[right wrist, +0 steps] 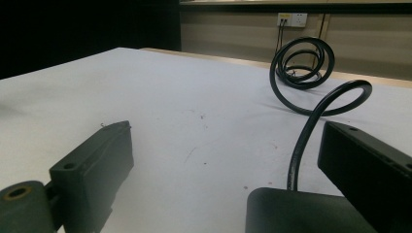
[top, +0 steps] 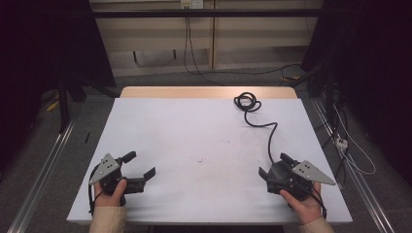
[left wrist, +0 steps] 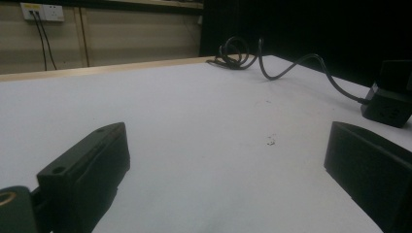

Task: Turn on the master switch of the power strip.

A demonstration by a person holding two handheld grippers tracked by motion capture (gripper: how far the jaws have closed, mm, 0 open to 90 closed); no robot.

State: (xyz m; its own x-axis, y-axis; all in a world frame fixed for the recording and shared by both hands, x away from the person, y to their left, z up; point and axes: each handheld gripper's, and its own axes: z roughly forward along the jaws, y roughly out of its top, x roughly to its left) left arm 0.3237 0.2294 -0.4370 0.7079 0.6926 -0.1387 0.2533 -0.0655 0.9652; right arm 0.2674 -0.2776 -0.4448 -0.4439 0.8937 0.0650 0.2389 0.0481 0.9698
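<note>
High view: your left gripper [top: 138,165] rests on the table [top: 194,126] at the lower left of the frame, jaws spread and aimed toward the centre. Your right gripper [top: 272,167] rests at the lower right, just inside the table's right edge. From it the cable [top: 268,130] runs up the frame to a coil [top: 247,102] near the far edge, right of centre. Your left hand [top: 111,193] and right hand [top: 302,201] enter at the bottom edge. Behind the table, a wall socket [top: 191,4] sits at top centre.
</note>
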